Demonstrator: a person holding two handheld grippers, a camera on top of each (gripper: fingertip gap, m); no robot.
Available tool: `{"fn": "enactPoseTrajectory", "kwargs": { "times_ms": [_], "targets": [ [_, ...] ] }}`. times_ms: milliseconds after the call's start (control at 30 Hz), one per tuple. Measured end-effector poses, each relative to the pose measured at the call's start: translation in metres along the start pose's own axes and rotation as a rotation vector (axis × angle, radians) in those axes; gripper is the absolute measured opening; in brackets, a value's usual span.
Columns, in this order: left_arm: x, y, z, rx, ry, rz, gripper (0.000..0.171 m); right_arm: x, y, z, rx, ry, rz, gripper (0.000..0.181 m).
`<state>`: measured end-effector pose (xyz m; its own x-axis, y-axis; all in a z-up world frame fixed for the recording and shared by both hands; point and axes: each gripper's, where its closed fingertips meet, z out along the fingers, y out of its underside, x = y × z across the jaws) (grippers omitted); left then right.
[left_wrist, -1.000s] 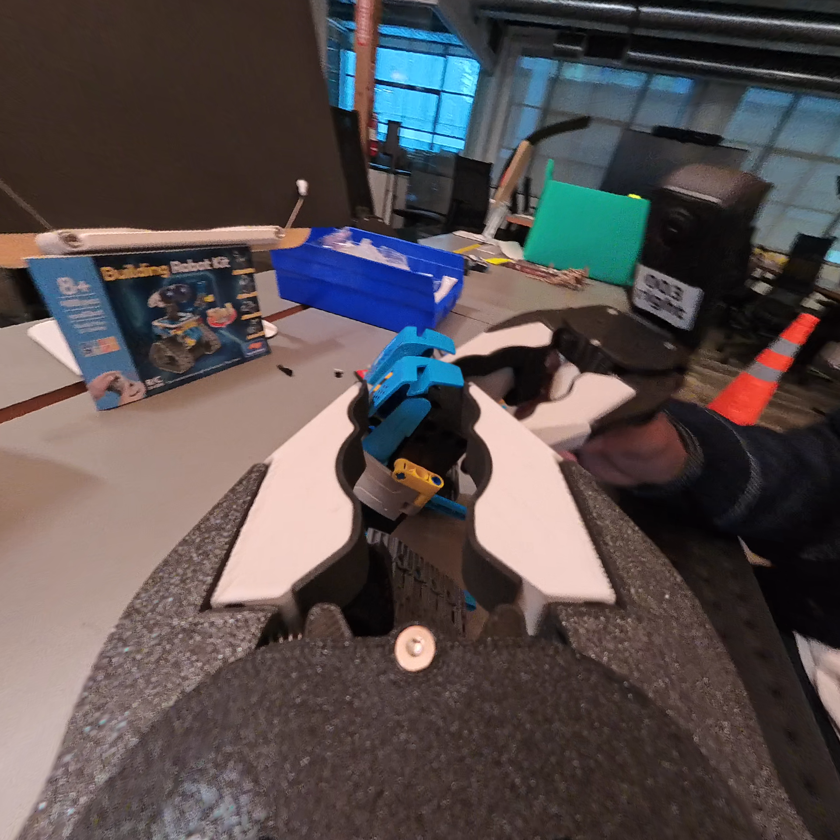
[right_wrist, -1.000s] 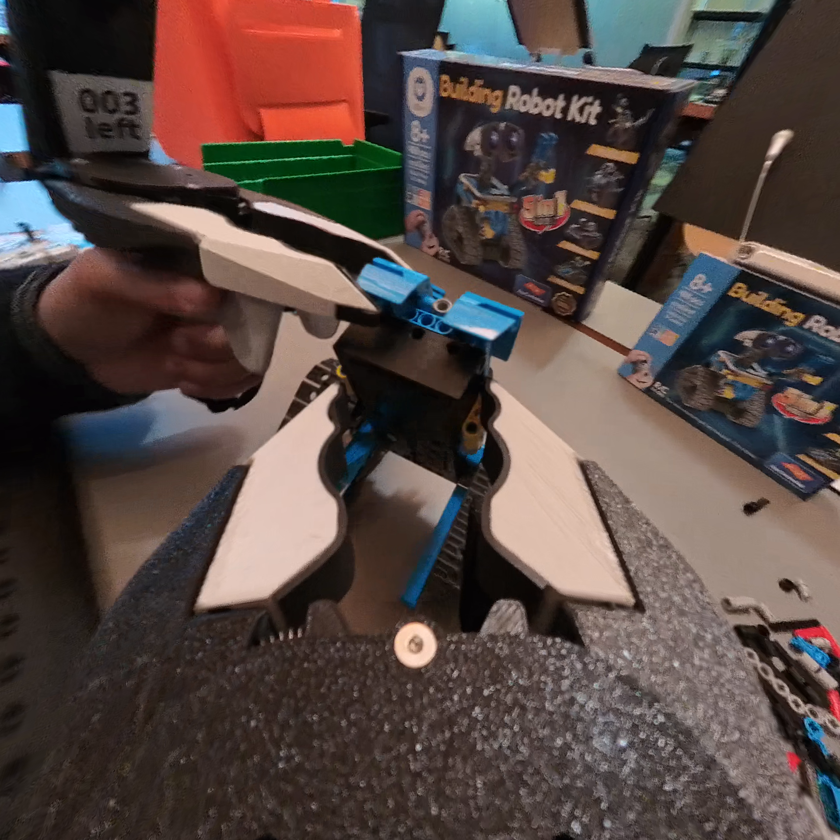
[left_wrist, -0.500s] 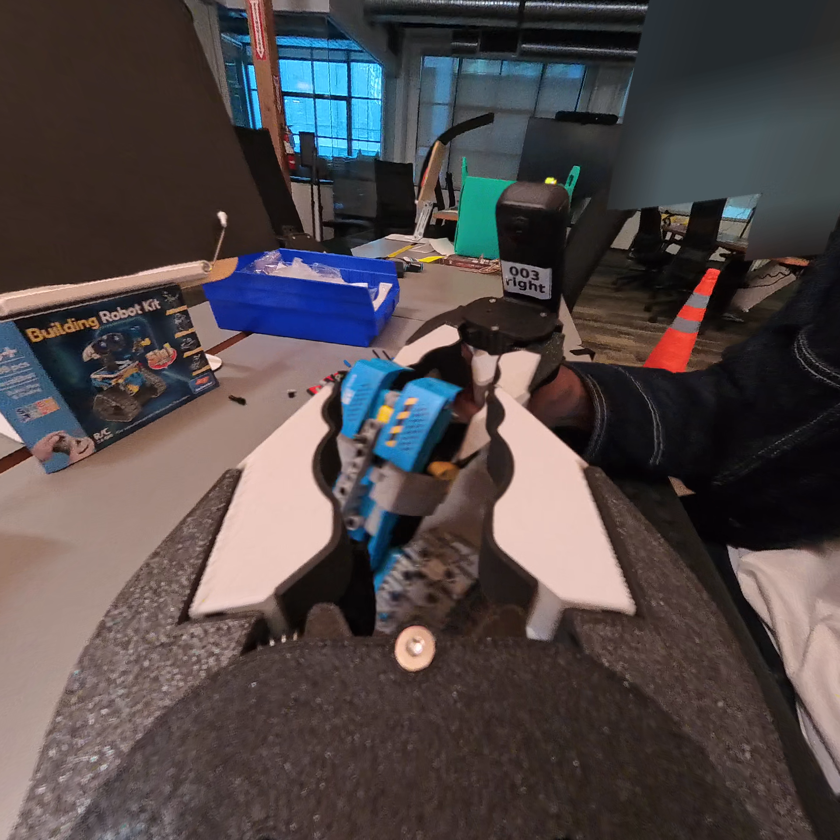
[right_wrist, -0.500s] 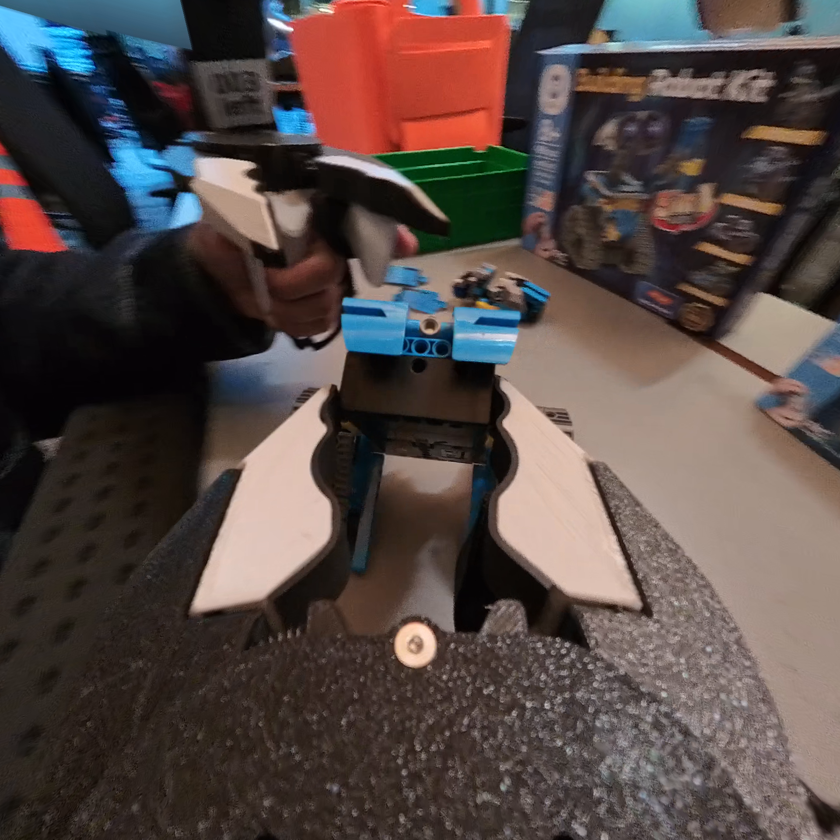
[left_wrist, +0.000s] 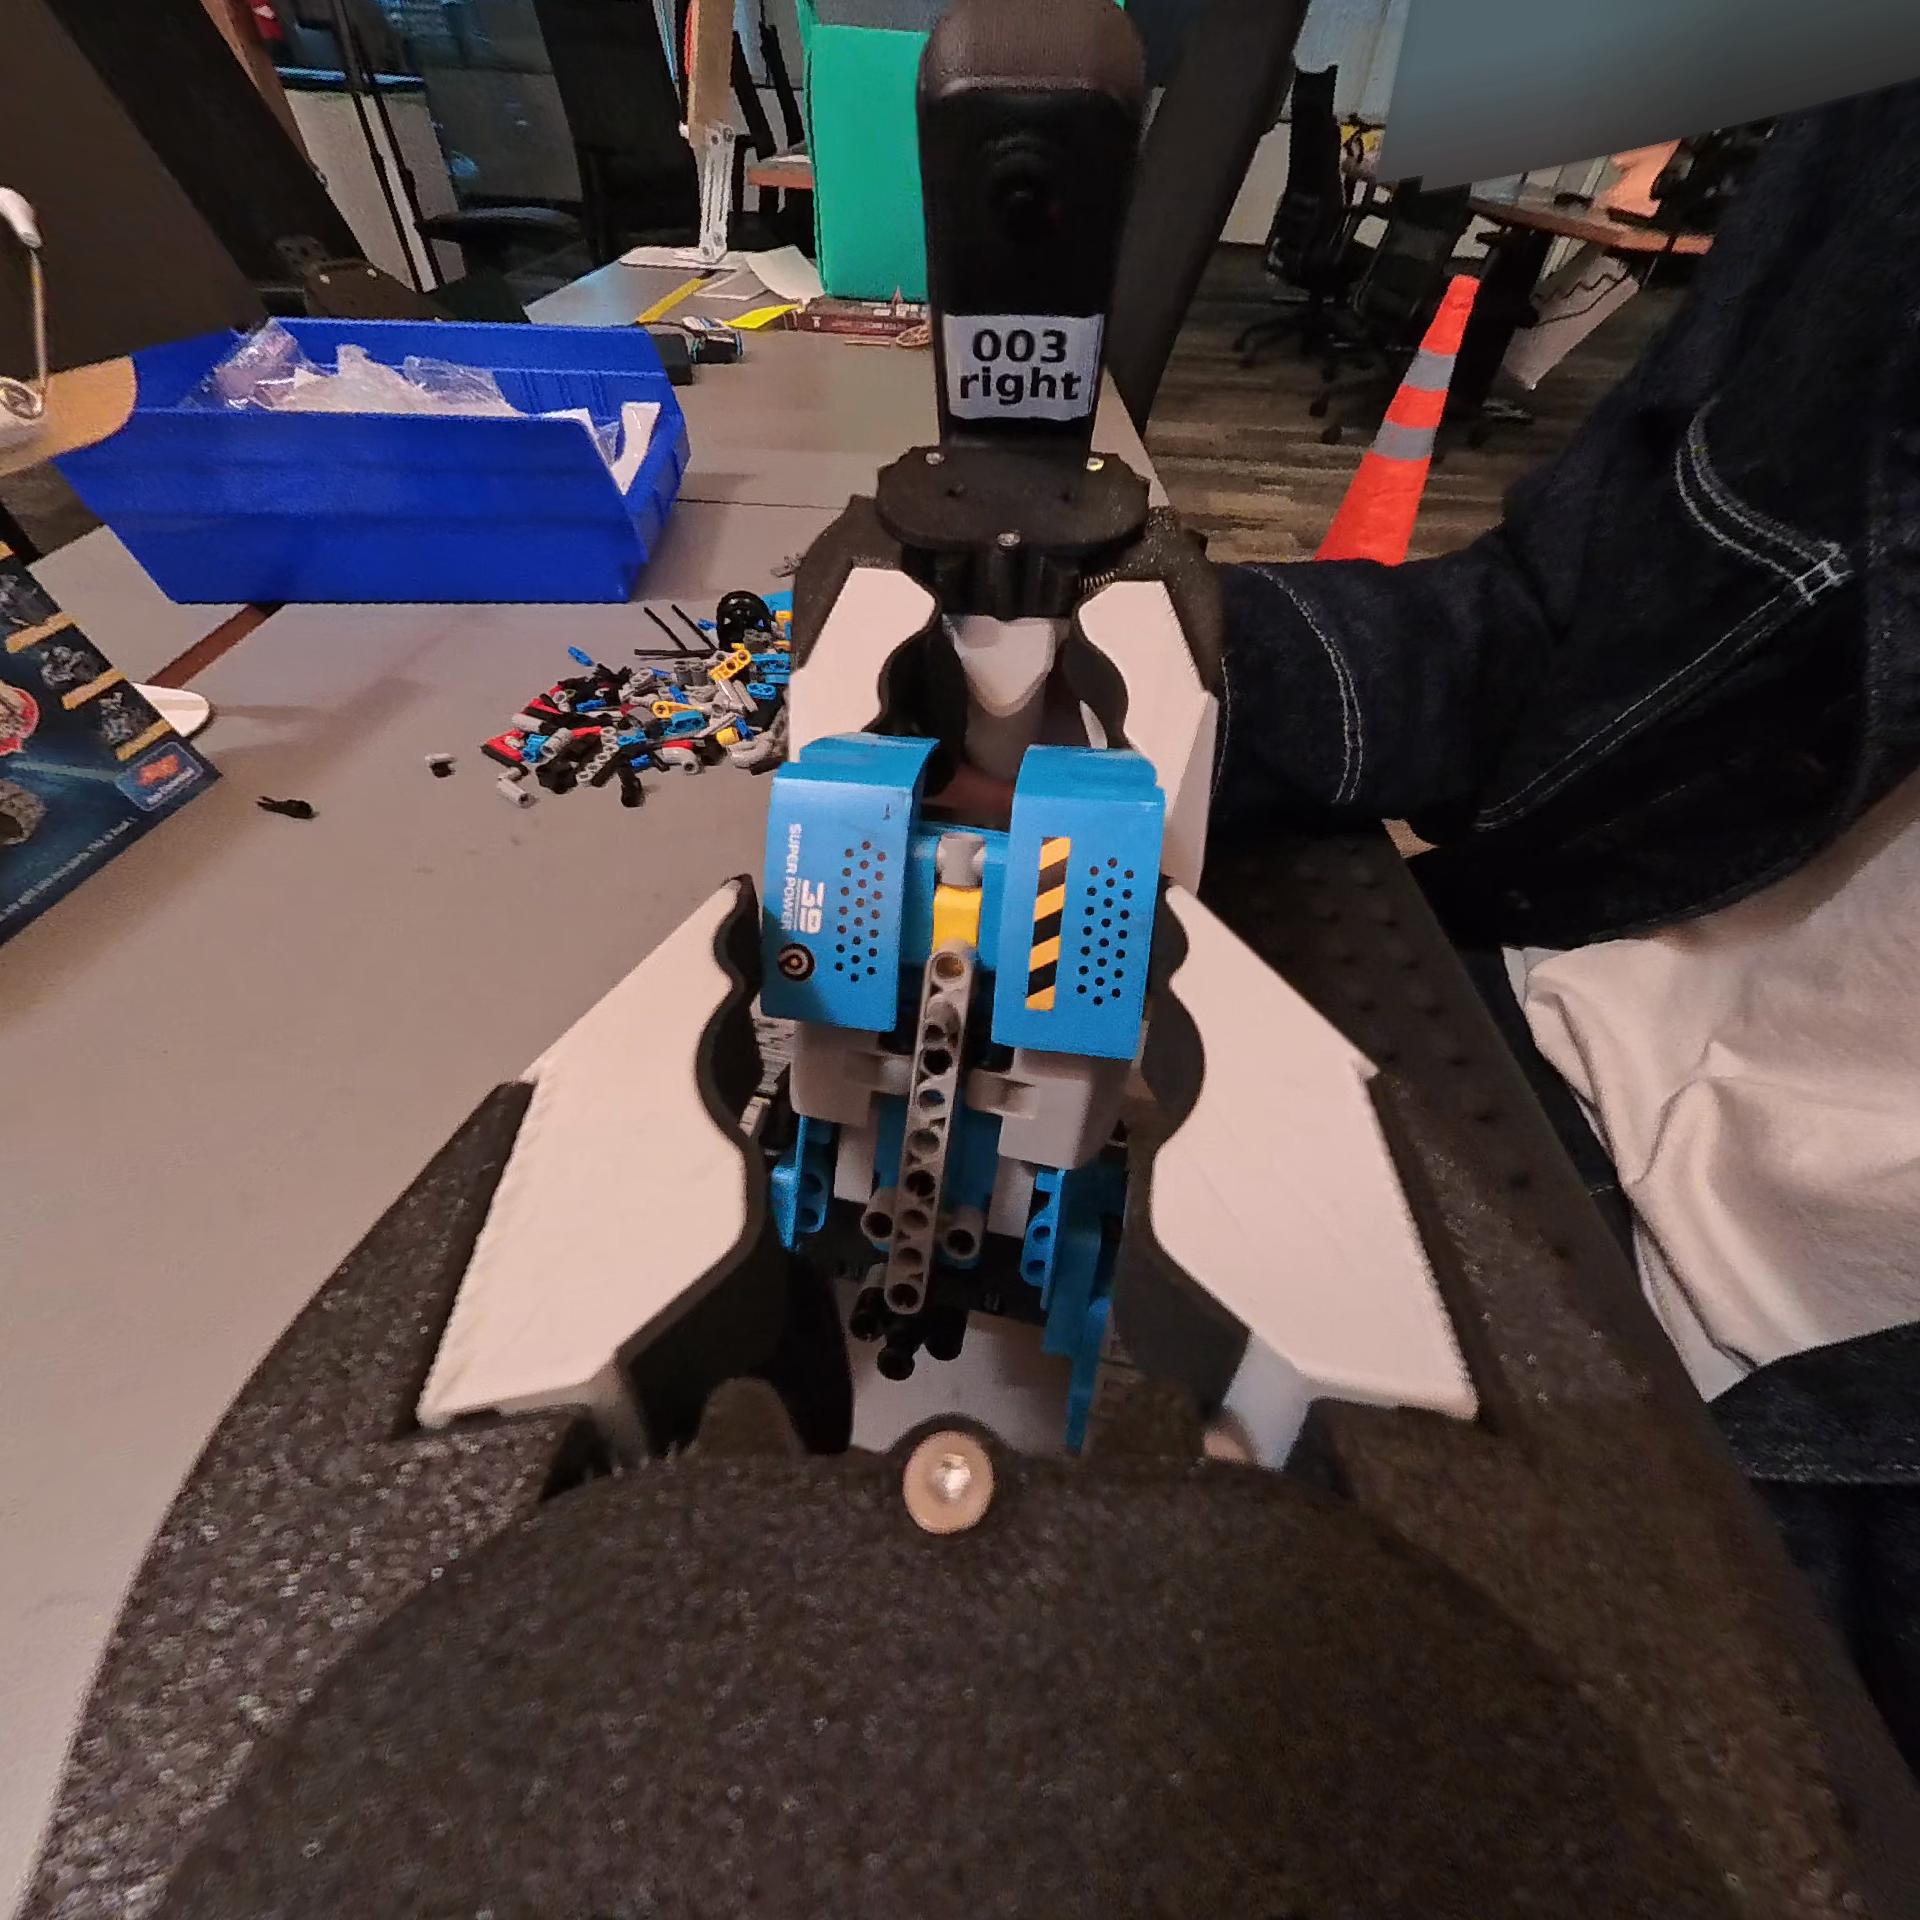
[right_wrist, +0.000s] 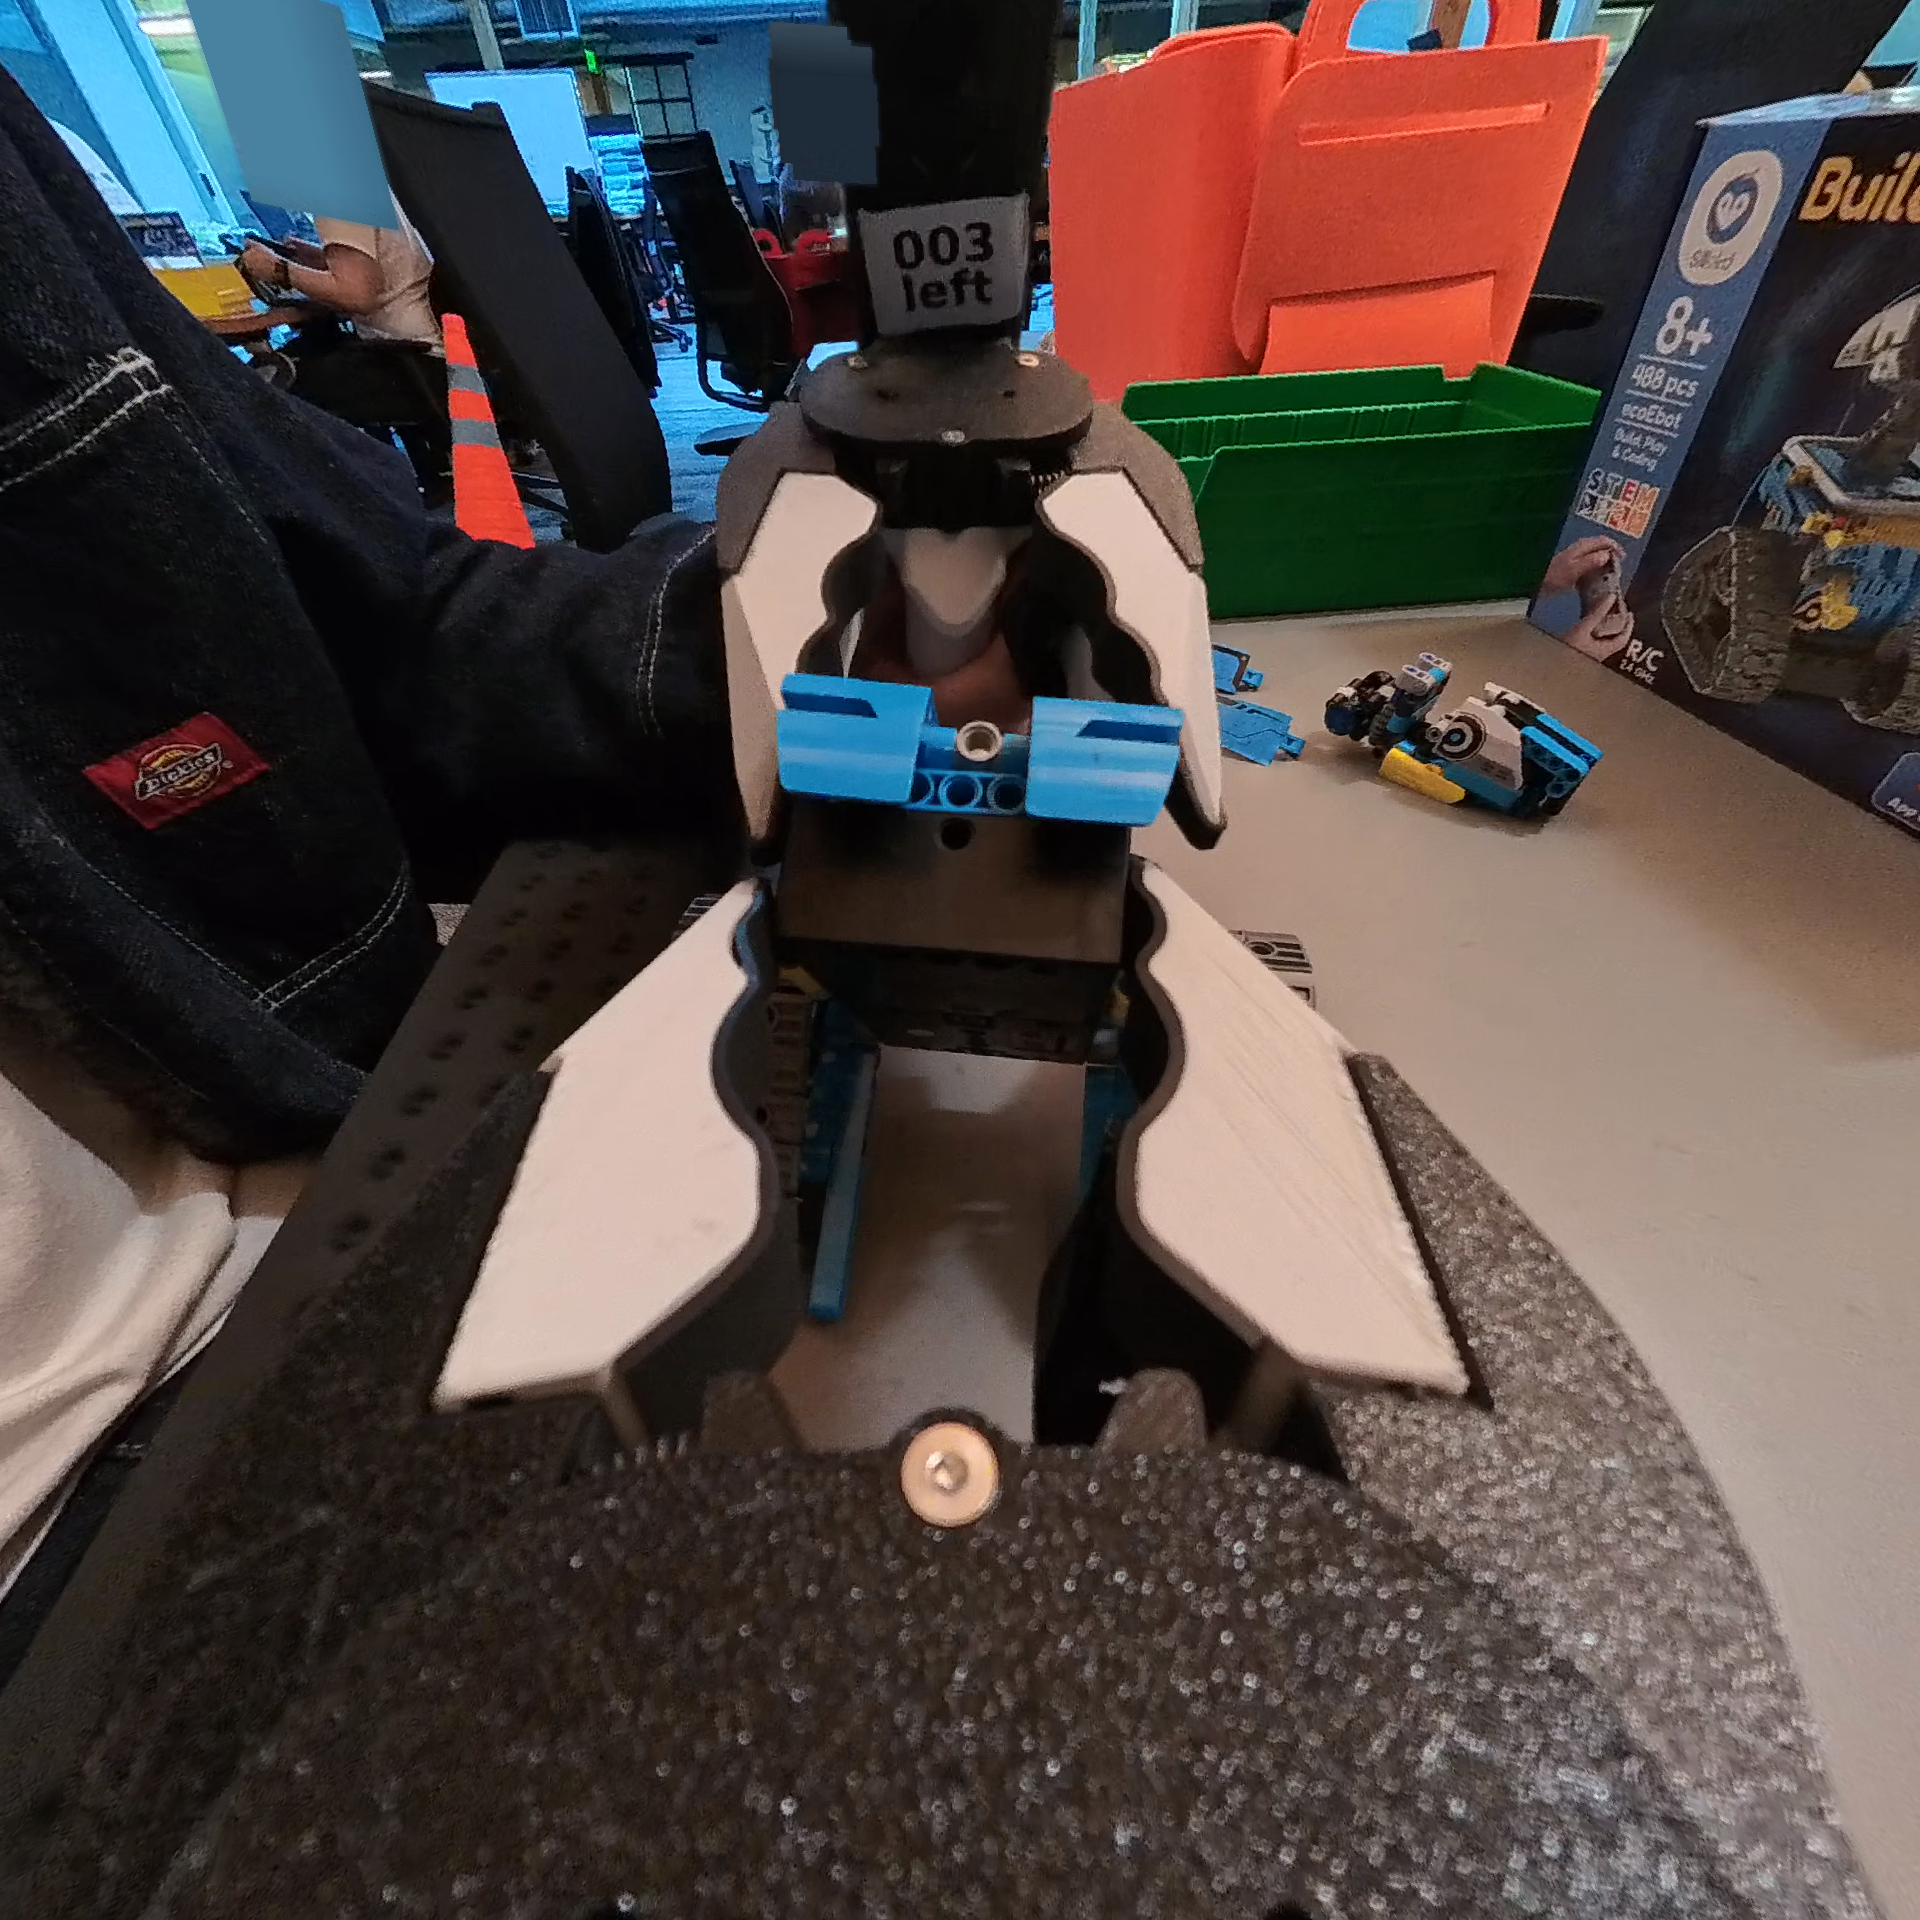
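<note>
A blue, grey and black toy robot model (left_wrist: 956, 987) is held between both grippers above the grey table (left_wrist: 312, 1039). My left gripper (left_wrist: 956, 914) is shut on its blue side panels and grey body; a grey holed beam runs down its middle. My right gripper (right_wrist: 951, 894) is shut on the model's black block (right_wrist: 951, 914), under two blue top pieces. The grippers face each other head-on. The right gripper also shows in the left wrist view (left_wrist: 997, 790), and the left gripper in the right wrist view (right_wrist: 977, 831).
A pile of small loose parts (left_wrist: 644, 727), a blue bin (left_wrist: 364, 488) and a kit box (left_wrist: 62, 769) lie to the left. A green bin (right_wrist: 1371, 488), an orange bag (right_wrist: 1320, 187), a second kit box (right_wrist: 1766, 416) and a small sub-assembly (right_wrist: 1465, 748) lie opposite. A black perforated mat (right_wrist: 499, 987) runs along the table's edge. Less than 4 cm separates the two grippers' tips.
Both grippers swung round with the model until they face each other head-on. The model turned so its blue panels face the left camera. Both grips stayed shut.
</note>
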<state>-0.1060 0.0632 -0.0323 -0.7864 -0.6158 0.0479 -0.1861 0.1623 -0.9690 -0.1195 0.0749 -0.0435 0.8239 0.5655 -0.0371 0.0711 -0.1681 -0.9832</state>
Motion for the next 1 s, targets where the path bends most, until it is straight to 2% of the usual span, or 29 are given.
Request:
{"fn": "enactPoseTrajectory", "kwargs": {
  "times_ms": [300,633,767,867,933,1000],
  "targets": [
    [0.004,-0.001,-0.006,0.049,0.067,-0.034,0.071,-0.006,0.0,0.0,-0.007,-0.03,-0.007,0.064],
    [0.004,-0.001,-0.007,0.062,0.08,-0.055,0.071,-0.006,0.0,0.001,-0.011,-0.027,-0.008,0.063],
    [0.005,0.001,-0.004,0.07,0.055,-0.033,0.073,-0.005,0.0,-0.001,-0.003,-0.02,-0.008,0.063],
    [0.002,0.006,-0.018,0.049,0.046,-0.062,0.08,-0.003,0.001,-0.004,-0.004,-0.018,-0.01,0.063],
    [-0.006,0.017,-0.037,0.045,0.042,-0.106,0.067,0.0,0.0,-0.006,0.003,-0.008,0.004,0.063],
    [-0.017,0.034,-0.051,0.027,0.026,-0.157,0.04,0.005,-0.001,-0.008,0.012,0.006,0.026,0.063]
  ]
}}
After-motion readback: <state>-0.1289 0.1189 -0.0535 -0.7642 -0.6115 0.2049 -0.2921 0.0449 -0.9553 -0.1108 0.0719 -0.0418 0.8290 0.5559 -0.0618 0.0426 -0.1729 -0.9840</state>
